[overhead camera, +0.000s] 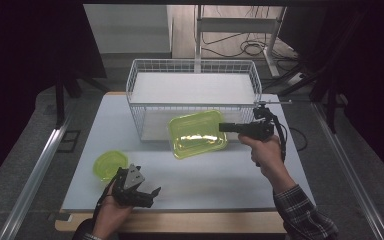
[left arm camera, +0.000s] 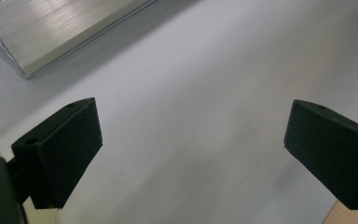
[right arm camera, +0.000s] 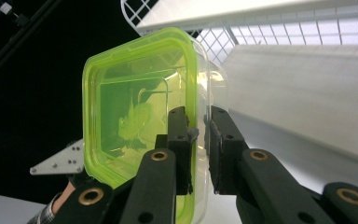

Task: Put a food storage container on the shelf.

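A square yellow-green plastic container (overhead camera: pixel 197 134) hangs tilted above the table, just in front of the wire basket (overhead camera: pixel 192 65). My right gripper (overhead camera: pixel 223 127) is shut on its right rim. In the right gripper view the two pads (right arm camera: pixel 179 126) pinch the container's clear wall (right arm camera: pixel 140 107) between them, with my right gripper (right arm camera: pixel 200 128) pointing along it. A small round green bowl (overhead camera: pixel 111 164) sits at the table's front left. My left gripper (overhead camera: pixel 150 194) rests just right of that bowl. Its jaws stand wide apart over bare table, with nothing in my left gripper (left arm camera: pixel 191 144).
The white wire basket has a pale board as its floor (left arm camera: pixel 51 28) and stands at the back middle of the white table (overhead camera: pixel 230 175). A wooden strip edges the table's front. Dark floor, metal rails and cables surround the table.
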A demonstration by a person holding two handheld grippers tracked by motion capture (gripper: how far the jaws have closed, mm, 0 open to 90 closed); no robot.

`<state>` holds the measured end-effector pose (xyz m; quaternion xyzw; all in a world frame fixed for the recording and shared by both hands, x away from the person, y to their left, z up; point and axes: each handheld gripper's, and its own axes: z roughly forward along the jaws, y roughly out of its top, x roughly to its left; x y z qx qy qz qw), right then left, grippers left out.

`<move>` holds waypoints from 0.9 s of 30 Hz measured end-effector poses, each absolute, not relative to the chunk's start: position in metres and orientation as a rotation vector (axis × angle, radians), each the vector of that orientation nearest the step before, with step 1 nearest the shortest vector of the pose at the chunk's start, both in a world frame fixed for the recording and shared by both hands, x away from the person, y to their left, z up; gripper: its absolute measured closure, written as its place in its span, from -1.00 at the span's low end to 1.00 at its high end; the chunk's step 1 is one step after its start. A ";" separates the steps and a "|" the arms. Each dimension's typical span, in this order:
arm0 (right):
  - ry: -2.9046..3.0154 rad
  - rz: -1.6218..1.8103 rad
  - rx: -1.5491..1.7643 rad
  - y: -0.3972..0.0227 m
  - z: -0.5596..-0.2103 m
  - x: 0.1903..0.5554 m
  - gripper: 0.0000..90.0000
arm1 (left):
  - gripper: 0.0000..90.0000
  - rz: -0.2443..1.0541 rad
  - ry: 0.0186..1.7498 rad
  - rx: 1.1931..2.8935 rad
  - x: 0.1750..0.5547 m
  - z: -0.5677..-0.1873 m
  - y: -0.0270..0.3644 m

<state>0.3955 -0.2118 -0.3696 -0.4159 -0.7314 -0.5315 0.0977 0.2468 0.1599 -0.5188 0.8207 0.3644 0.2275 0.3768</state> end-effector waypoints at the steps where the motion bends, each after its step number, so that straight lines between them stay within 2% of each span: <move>1: -2.167 -1.579 -1.229 -0.211 -0.367 0.397 0.78 | -0.92 0.582 0.933 2.093 0.247 -0.519 0.160; 27: -2.201 -1.668 -1.311 -0.197 -0.317 0.432 0.78 | -0.93 0.562 0.928 2.085 0.247 -0.519 0.160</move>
